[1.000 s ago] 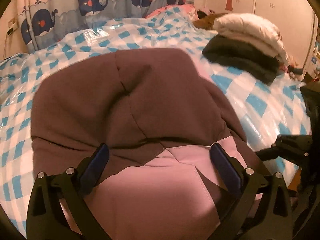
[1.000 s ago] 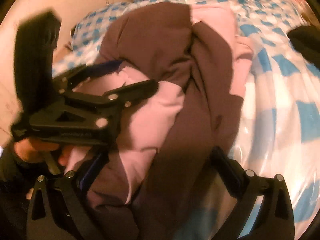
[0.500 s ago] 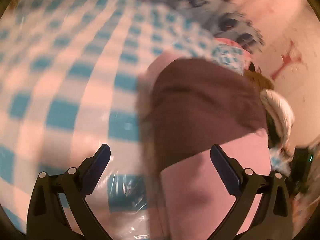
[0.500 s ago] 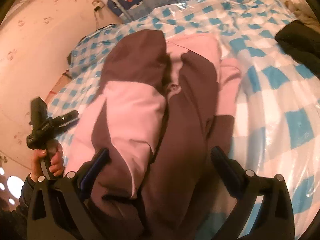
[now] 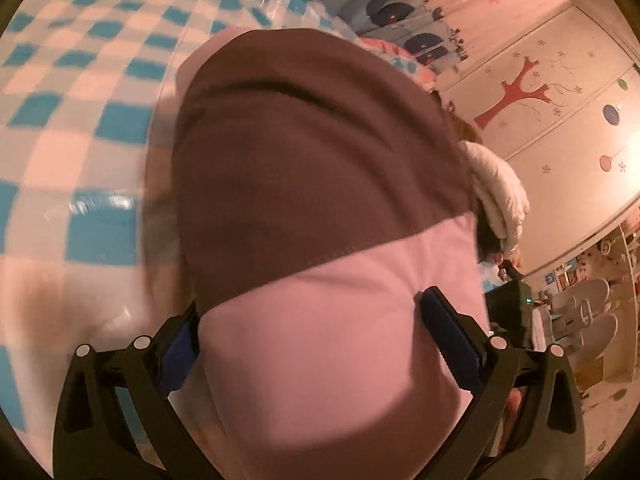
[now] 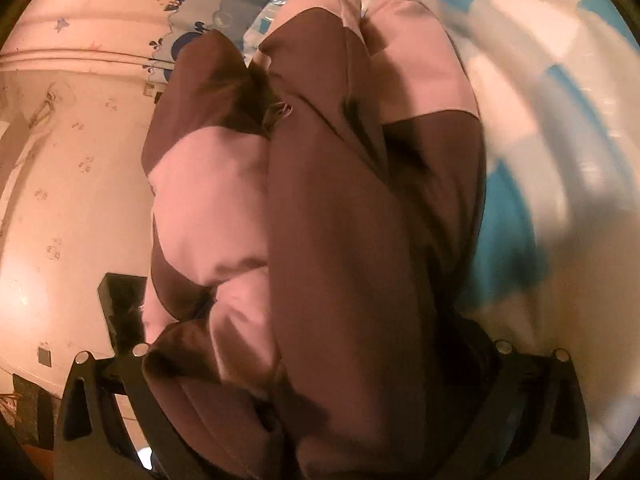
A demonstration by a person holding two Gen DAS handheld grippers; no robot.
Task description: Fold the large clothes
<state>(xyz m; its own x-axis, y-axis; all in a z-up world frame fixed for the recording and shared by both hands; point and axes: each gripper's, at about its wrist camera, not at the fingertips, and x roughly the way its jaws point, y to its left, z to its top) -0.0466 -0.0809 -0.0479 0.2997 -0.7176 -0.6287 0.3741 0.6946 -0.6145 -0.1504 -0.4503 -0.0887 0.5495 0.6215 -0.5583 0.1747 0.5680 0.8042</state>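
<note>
A folded brown and pink hoodie (image 5: pixel 320 184) fills the left wrist view, lying between the fingers of my left gripper (image 5: pixel 312 320), whose jaws stand wide apart on either side of the bundle. In the right wrist view the same hoodie (image 6: pixel 328 220) bulges between the fingers of my right gripper (image 6: pixel 320 360), jaws wide apart, its fingertips hidden by the cloth. The bundle seems pressed between the two grippers and lifted above the blue and white checked bed cover (image 5: pixel 72 92). I cannot tell whether the pads touch it.
Folded white and dark clothes (image 5: pixel 500 196) lie on the bed behind the hoodie. A whale-print curtain (image 5: pixel 396 8) hangs at the back. A wall with a tree decal (image 5: pixel 516 96) stands to the right. The left gripper's handle (image 6: pixel 120 304) shows beside the hoodie.
Both grippers have come in onto the hoodie from opposite sides. The bundle now fills both views and appears raised off the bed cover. The left view swung to the right.
</note>
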